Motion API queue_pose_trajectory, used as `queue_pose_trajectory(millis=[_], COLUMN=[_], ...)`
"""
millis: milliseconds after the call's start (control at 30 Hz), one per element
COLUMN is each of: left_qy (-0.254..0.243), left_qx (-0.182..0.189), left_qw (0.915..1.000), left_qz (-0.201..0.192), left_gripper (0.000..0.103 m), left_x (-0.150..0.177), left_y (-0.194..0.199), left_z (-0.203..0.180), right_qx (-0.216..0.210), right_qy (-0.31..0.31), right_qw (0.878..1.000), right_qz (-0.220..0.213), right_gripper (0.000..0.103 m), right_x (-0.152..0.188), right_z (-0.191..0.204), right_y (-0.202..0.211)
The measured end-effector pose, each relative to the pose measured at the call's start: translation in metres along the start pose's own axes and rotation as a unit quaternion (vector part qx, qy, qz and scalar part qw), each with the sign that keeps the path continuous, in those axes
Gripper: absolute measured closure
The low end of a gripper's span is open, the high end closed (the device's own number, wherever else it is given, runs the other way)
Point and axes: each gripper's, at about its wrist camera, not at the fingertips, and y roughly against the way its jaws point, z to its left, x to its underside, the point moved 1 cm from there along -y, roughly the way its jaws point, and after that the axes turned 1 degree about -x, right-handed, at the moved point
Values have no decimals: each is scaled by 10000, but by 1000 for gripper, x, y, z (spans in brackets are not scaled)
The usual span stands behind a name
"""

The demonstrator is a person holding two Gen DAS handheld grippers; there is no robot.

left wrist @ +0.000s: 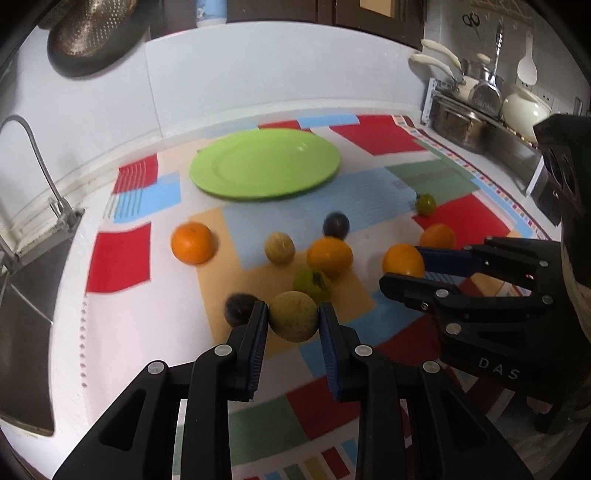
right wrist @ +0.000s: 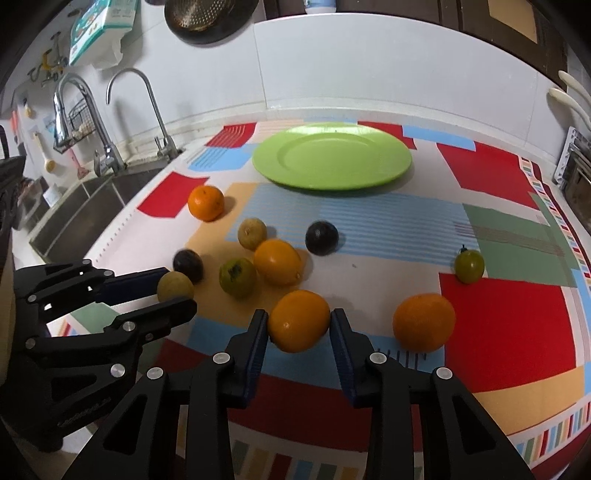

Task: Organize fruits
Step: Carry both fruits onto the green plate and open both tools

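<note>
My left gripper [left wrist: 293, 317] is shut on a yellow-green round fruit [left wrist: 293, 315], also seen in the right wrist view [right wrist: 175, 287]. My right gripper [right wrist: 299, 325] is shut on an orange fruit [right wrist: 298, 320], which shows in the left wrist view [left wrist: 402, 260]. An empty green plate [left wrist: 264, 162] [right wrist: 332, 157] lies at the back of the mat. Loose on the mat are other oranges [right wrist: 205, 203] [right wrist: 277, 261] [right wrist: 423, 322], two dark fruits [right wrist: 321, 238] [right wrist: 188, 264], a yellowish fruit [right wrist: 252, 232] and two green fruits [right wrist: 237, 277] [right wrist: 469, 266].
A patchwork mat [right wrist: 498, 321] covers the counter. A sink [right wrist: 74, 206] with two taps [right wrist: 155, 110] is on the left. A dish rack with pots [left wrist: 480, 107] stands at the back right. A colander [left wrist: 92, 33] hangs on the white wall.
</note>
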Motion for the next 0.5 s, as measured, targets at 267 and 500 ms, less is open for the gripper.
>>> queue_pose_trajectory(millis=[267,500], left_qy=[-98,-201], left_qx=[-33,47], left_qw=[9991,9980], left_qz=[-402,-595], left_gripper=[75,75], left_x=[-37,-74], left_y=[11,0], left_z=[11,22], right_qx=[-29,-14], right_qy=[-170,-199], right_qw=[9994,9986], right_qz=[-289,-493], right_gripper=[68,68], right_x=[-30,-68], right_z=[-3,-9], right_y=[11,7])
